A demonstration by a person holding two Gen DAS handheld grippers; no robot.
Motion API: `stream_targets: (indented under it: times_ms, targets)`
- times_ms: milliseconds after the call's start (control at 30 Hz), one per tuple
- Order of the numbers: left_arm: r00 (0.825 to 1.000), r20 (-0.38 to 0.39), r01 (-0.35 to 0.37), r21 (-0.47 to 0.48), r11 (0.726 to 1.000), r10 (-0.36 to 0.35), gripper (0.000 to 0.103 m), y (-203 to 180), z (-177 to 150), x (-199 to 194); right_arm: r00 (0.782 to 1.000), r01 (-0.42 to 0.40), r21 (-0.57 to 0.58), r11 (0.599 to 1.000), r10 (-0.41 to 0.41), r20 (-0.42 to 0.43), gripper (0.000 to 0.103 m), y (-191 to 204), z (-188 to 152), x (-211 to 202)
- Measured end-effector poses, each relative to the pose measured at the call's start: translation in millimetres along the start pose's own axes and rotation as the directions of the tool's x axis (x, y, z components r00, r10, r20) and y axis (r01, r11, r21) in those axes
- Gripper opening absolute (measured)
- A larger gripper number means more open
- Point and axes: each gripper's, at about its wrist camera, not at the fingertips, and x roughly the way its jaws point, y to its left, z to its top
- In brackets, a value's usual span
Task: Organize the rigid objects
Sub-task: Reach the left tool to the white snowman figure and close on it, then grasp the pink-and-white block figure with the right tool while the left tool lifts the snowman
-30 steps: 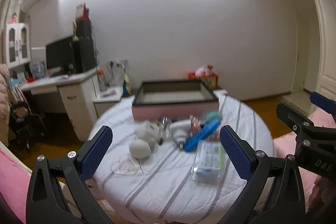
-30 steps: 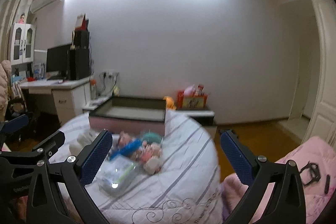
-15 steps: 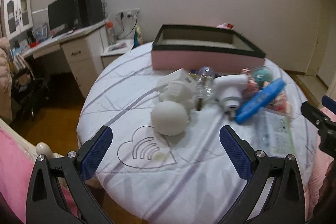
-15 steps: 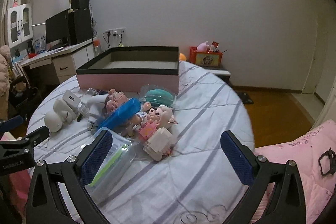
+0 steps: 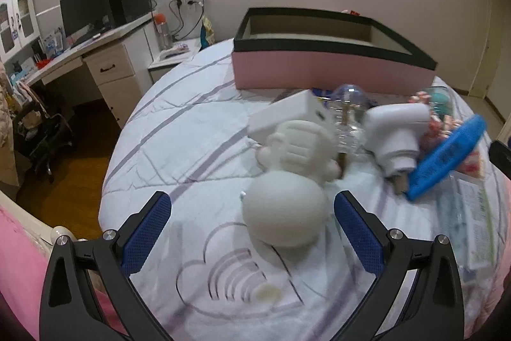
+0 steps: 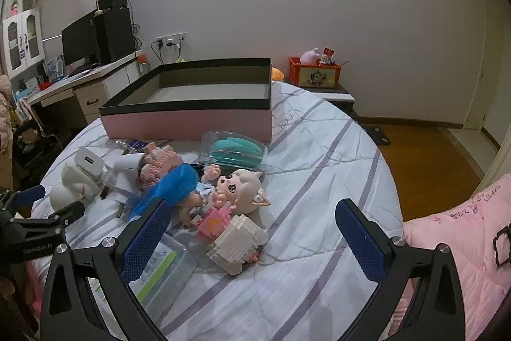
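A: Where do things stand?

B: The left gripper [image 5: 252, 222] hangs low over the bed [image 5: 179, 149] with its fingers [image 5: 145, 230] spread wide and nothing between them. The white figure [image 5: 286, 213] sits just ahead, a little right of centre in the gap. The right gripper [image 6: 252, 232] is also spread and empty, with the block toy [image 6: 238, 240] and the pink doll [image 6: 241, 190] lying in front of it.

A: And the goal?

B: Presumably the pink box [image 6: 191, 107] at the far side of the bed. It looks empty, and everything else is heaped just in front of it.

A: What could go wrong?

B: The figure's round head is smooth, so fingers closing off-centre could squirt it out sideways. Its body touches the white charger [image 5: 289, 111] and lies next to the clear bulb [image 5: 346, 117], so a lift may drag those along or roll the bulb off the pile.

A: The right side?

B: The block toy is built of small bricks; a hard squeeze might break pieces off. The blue case [image 6: 169, 190] lies across the doll's neighbours, so pulling one thing may topple others.

A: Anything else?

B: The quilt is soft, so pressing down sinks the object instead of seating the grip. And the two grippers are close; the left one shows at the edge of the right view, so they could collide.
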Motion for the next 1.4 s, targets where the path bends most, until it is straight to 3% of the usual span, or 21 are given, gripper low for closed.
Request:
stream_targets:
  times_ms: [133, 267, 400, 567, 667, 733, 800, 1100, 1400]
  targets:
    - [0.999, -0.043, 0.033, -0.017, 0.999, -0.034, 0.103, 4.0, 5.6, 17.6, 1.0, 0.016, 0.006, 1.0, -0.016, -0.022, 0.103, -4.6, -2.1, 7.8]
    - [0.996, -0.083, 0.022, 0.027, 0.999, -0.019, 0.103, -2.1, 8.9, 25.3, 0.998, 0.041, 0.009, 0.999, -0.04, -0.04, 0.103, -11.4, -5.3, 8.3]
    - [0.994, -0.082, 0.068, 0.007, 0.998, -0.067, 0.103, 5.4, 7.3, 26.9, 0.997, 0.05, -0.003, 0.999, -0.05, -0.054, 0.103, -14.6, -9.5, 7.5]
    - [0.996, -0.07, 0.065, 0.049, 0.997, -0.061, 0.1, 0.7, 10.4, 24.9, 0.997, 0.035, -0.021, 0.999, -0.036, -0.072, 0.103, -14.1, -15.8, 10.1]
    - [0.997, -0.034, 0.076, 0.08, 0.994, -0.073, 0.081, -4.5, 10.4, 19.9, 0.996, 0.01, -0.02, 1.0, -0.012, -0.091, 0.103, -11.5, -15.7, 14.9]
    - [0.995, -0.027, 0.097, 0.091, 0.991, -0.095, 0.06, -7.1, 11.0, 18.0, 0.995, -0.02, -0.007, 1.0, 0.019, -0.103, 0.103, -11.4, -14.5, 18.3]
    - [0.993, -0.025, 0.116, 0.093, 0.989, -0.114, 0.053, -8.6, 13.3, 17.6, 0.994, -0.025, -0.004, 1.0, 0.024, -0.108, 0.103, -11.2, -13.7, 20.5]
    - [0.994, 0.003, 0.112, 0.094, 0.989, -0.113, 0.053, -8.2, 5.3, 7.5, 0.989, -0.038, -0.03, 0.999, 0.034, -0.142, 0.103, -17.5, -22.8, 23.3]
    - [0.994, -0.001, 0.112, 0.111, 0.988, -0.112, 0.053, -15.3, -6.8, -7.7, 0.984, -0.111, -0.076, 0.991, 0.099, -0.151, 0.103, -2.0, -23.6, 36.1]
